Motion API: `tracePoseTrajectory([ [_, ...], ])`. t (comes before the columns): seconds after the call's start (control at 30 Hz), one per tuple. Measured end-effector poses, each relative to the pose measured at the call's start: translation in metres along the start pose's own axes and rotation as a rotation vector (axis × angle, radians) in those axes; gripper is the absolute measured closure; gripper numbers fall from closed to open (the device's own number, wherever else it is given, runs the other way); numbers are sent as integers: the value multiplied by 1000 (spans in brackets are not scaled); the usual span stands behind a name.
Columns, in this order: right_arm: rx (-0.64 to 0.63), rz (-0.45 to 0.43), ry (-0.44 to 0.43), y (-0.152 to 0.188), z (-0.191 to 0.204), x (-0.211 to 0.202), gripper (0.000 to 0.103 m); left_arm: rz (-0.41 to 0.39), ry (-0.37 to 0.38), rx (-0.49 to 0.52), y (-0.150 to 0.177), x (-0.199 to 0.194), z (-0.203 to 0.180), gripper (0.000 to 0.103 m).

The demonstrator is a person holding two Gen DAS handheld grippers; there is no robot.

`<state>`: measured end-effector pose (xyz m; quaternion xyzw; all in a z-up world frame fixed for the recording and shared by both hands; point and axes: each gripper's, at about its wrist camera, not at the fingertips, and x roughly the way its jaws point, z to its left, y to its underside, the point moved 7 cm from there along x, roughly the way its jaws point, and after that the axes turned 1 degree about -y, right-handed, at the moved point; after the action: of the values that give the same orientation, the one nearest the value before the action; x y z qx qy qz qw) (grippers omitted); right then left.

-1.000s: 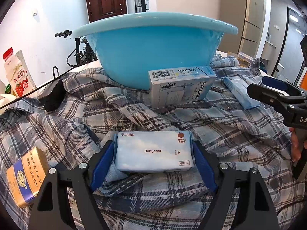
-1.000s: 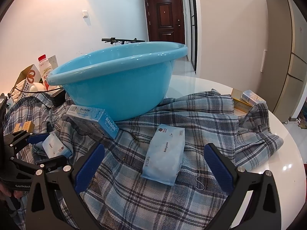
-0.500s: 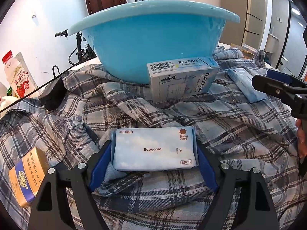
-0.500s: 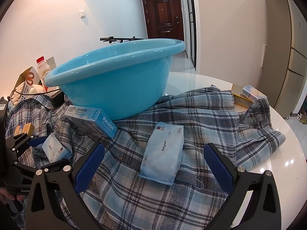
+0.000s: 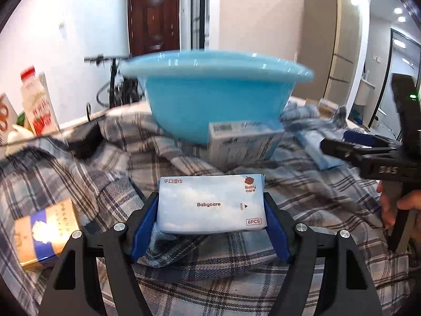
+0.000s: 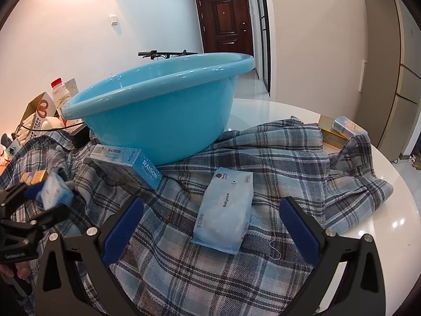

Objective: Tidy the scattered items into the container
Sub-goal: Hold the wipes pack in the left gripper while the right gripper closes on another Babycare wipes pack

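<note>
Two soft wipe packs to tidy, plus a few boxes. Far left, small yellow-and-blue box (image 5: 44, 234) on the plaid shirt (image 5: 105, 184): stiff card, square edges, easy to pinch across its flat faces.

Next, left tool (image 5: 210, 204) closing on the first pack (image 5: 210, 210), blue pads pressing its two short ends. Faces the camera squarely and seems just clear of the cloth. Probably light and squashy, with a slick film wrap. Best held across the short ends, as here, firmly enough to stop a slide but not so hard as to buckle it.

Behind, blue plastic basin (image 5: 218, 97), smooth, rigid and round with a rolled rim, standing on the shirt. Against its foot, RAISON carton (image 6: 126, 163), rigid card, long and flat, best taken across the narrow width.

Right of that, second pack (image 6: 223, 210), flat on the shirt, lengthwise between the pads of the right tool (image 6: 211, 205). Spread wide, touching nothing. Shirt woven and rumpled, apt to snag or drag along.

Far right, small boxes (image 6: 339, 129) on the glossy white bench (image 6: 394, 210).
</note>
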<state>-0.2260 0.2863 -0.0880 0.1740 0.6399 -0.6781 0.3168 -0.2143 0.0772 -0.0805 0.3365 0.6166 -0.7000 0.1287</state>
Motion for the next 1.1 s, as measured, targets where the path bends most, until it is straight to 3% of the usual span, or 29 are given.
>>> tracePoseTrajectory([
  [0.13, -17, 12, 19, 1, 2, 2, 0, -66, -39, 45, -8, -12, -6, 27],
  [0.3, -27, -21, 105, 0, 0, -5, 0, -93, -44, 17, -9, -18, -1, 27],
  [0.6, 4, 21, 136, 1, -9, 2, 0, -127, -79, -9, -8, -27, 4, 27],
  [0.63, 9, 19, 134, 1, -10, 2, 2, -133, -87, -11, -9, -28, 5, 27],
  [0.7, 16, 15, 127, 1, -12, 0, 21, -140, -97, -15, -9, -29, 7, 27],
  [0.87, 45, 44, 117, 4, -16, 5, 26, -145, -122, -42, -9, -30, 14, 27],
  [1.0, 30, 2, 7, 3, -5, -3, 37, -129, -113, -49, -8, -27, 15, 27],
  [1.1, -29, 72, -184, 10, 23, -2, 45, -119, -109, -41, -8, -25, 13, 27],
])
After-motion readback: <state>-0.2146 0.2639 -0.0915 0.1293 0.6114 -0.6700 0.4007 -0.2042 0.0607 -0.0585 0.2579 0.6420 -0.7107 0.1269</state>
